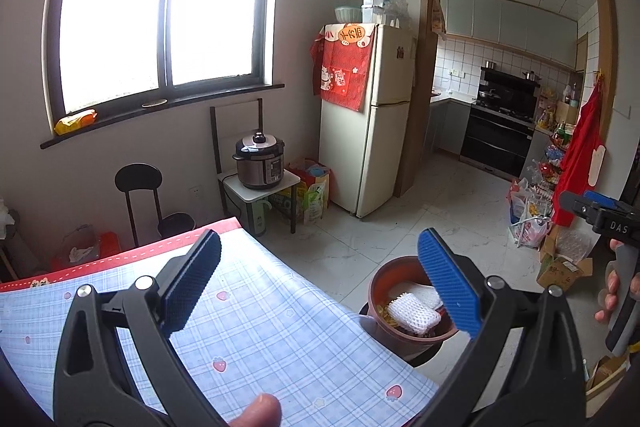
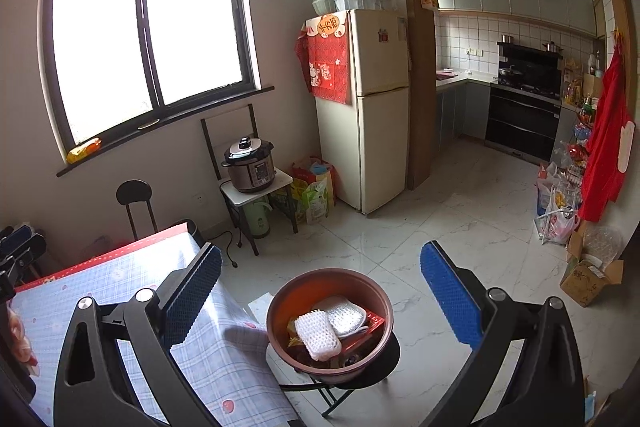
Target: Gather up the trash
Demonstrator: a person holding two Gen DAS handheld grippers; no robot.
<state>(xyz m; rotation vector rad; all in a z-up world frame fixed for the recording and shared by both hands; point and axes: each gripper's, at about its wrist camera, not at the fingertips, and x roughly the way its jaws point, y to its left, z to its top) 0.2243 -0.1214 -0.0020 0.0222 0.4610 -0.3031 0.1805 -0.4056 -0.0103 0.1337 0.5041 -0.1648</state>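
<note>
Both your left tongs (image 1: 320,287) and right tongs (image 2: 320,291) stood open and empty; trash already lay in the basin (image 2: 280,307), so the bench (image 1: 260,307) seemed finished.

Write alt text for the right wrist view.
An open gripper hangs empty above a brown bowl of trash, including a white foam net, which sits on a black stool beside a checked tablecloth. Beyond are a fridge and a window.
</note>
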